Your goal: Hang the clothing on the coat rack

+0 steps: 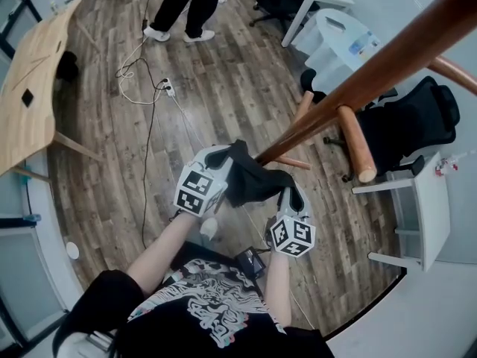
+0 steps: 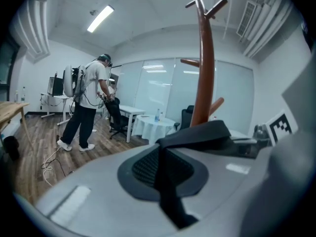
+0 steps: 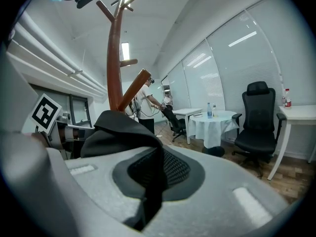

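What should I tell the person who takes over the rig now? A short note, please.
Left gripper: shut on the dark garment.
Right gripper: shut on the same garment.
It is held between them, beside the coat rack pole, not yet hung.
Done: garment lifted to the rack.
Left: put it over a peg, open both grippers.

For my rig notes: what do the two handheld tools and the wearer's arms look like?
Both the left tool and the right tool have light grey moulded shells, each carrying a white cube with black square markers. Their pads are dark and mesh-textured. The person wears a short-sleeved black T-shirt with a white graphic print.
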`<action>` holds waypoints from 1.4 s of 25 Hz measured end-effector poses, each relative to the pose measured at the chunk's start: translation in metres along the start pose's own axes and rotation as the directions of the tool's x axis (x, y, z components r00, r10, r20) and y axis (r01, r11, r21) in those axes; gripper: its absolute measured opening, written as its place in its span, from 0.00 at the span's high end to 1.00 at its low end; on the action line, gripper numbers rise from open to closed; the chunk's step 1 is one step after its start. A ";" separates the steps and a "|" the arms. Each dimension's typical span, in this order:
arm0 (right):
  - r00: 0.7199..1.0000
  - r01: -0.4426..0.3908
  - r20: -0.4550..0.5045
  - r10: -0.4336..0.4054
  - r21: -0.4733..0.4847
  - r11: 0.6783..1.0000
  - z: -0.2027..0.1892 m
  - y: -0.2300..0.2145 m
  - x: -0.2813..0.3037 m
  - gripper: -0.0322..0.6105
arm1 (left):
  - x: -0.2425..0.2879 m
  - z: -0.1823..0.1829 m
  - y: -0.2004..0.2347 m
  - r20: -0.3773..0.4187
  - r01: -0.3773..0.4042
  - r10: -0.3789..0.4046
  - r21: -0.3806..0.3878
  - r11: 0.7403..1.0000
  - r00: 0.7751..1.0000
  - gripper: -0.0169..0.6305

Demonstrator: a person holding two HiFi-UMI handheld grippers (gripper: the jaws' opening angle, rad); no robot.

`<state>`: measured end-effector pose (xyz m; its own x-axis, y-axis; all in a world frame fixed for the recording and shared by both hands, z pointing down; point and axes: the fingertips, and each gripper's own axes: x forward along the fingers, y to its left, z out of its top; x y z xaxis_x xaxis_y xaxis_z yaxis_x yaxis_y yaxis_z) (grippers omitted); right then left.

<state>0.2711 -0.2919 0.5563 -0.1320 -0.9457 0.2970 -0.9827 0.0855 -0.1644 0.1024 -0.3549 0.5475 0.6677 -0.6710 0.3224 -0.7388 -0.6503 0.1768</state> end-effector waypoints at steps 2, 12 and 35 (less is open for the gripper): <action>1.000 -0.007 -0.010 0.007 0.000 1.000 -0.004 0.000 0.005 0.93 | 0.005 -0.002 0.000 -0.004 0.008 -0.008 -0.005 1.000 1.000 0.98; 0.996 -0.056 -0.065 0.054 -0.018 0.998 -0.021 0.007 0.028 0.93 | 0.025 -0.016 -0.005 -0.055 0.038 -0.038 0.001 0.999 0.998 0.98; 0.979 -0.154 -0.137 0.149 -0.027 0.988 -0.045 0.037 0.056 0.93 | 0.051 -0.043 -0.020 -0.145 0.131 -0.129 0.004 0.991 0.981 0.98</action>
<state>0.2216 -0.3275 0.6089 -0.2940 -0.8702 0.3954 -0.9536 0.2390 -0.1831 0.1474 -0.3603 0.6006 0.7371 -0.5226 0.4284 -0.6447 -0.7339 0.2139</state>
